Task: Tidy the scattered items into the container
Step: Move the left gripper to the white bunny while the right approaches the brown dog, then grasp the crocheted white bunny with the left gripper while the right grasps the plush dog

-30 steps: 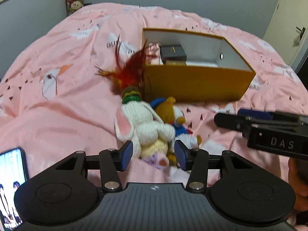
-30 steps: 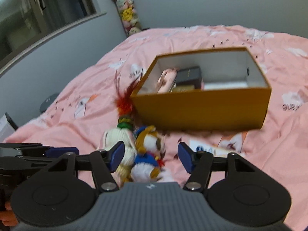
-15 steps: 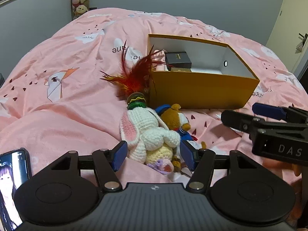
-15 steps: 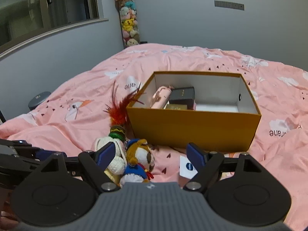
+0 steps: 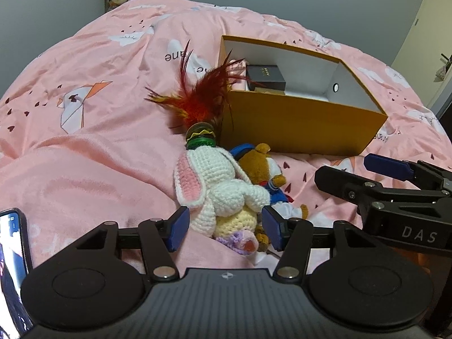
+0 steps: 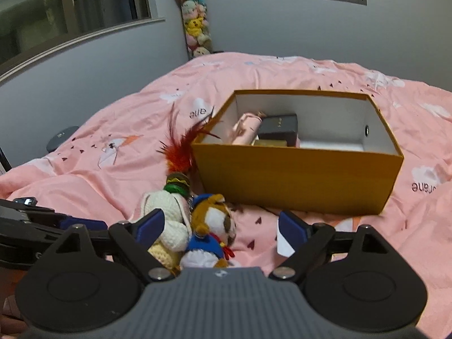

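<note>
Where the pink duvet point(image 5: 84, 169) fills both views, its edges run out of frame on every side. Orange box point(image 6: 296, 180): open-topped, at about one o'clock from the toys; inside, a pink roll point(image 6: 244, 130), a black case point(image 6: 279, 127) and something gold beneath it, all partly hidden by the near wall. Crocheted rabbit point(image 5: 217, 186): lying on the duvet just short of the box, face not visible, its lower end screened by the left gripper point(image 5: 223, 230). Brown plush in blue point(image 6: 212, 226): touching the rabbit at its three o'clock side, lower body cut off by the right gripper point(image 6: 220, 226) housing. Feather toy point(image 5: 203, 104): red plumes against the box's corner, green-and-gold base point(image 5: 202, 137) at the rabbit's twelve o'clock. Phone point(image 5: 12, 268): at eight o'clock in the left view, cut by the frame edge, screen lit, picture unreadable. White card point(image 6: 284, 244): mostly hidden behind the right gripper's right finger. Left gripper: jaws parted and just now narrowing, rabbit between them, pads not pressing. Right gripper: jaws spread and just now widening, plush and rabbit between them, nothing gripped. Plush stack point(image 6: 195, 28) at twelve o'clock, too small to itemise.
</note>
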Motion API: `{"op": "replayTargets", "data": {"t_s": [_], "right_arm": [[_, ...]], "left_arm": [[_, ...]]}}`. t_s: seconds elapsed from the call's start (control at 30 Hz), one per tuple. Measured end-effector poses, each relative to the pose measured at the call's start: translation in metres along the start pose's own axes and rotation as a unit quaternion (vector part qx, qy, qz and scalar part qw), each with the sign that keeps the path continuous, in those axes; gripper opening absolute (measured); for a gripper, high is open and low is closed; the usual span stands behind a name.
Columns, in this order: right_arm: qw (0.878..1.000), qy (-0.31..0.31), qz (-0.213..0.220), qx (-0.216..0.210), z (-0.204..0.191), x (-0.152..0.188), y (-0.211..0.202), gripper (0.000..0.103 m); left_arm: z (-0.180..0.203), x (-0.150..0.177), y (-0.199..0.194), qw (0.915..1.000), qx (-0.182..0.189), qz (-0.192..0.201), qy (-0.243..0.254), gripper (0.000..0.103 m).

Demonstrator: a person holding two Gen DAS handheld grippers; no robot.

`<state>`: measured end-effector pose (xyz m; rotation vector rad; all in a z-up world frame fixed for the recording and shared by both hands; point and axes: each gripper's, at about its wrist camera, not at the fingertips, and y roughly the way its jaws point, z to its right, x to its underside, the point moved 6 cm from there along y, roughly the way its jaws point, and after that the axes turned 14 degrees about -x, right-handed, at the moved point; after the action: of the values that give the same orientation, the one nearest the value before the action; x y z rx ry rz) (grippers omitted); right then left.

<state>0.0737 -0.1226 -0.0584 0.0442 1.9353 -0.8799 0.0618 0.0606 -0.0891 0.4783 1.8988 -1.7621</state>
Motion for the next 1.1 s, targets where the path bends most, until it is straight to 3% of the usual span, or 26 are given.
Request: {"op": "replayTargets", "data": {"t_s": [0.67,1.1], "right_arm": [[0.996,0.058,-0.064,-0.023,0.018,0.018,0.037,0.090],[0.988,0.109,-0.089,-0.062,0.030,0.029,0.057,0.087]], "left_arm": [[-0.003,0.005,0.030,0.9994,-0.013,-0.032,0.002,0.066],[-0.001,0.003,0.041,0.9991,-0.009,-0.040,0.008,0.067]]}}
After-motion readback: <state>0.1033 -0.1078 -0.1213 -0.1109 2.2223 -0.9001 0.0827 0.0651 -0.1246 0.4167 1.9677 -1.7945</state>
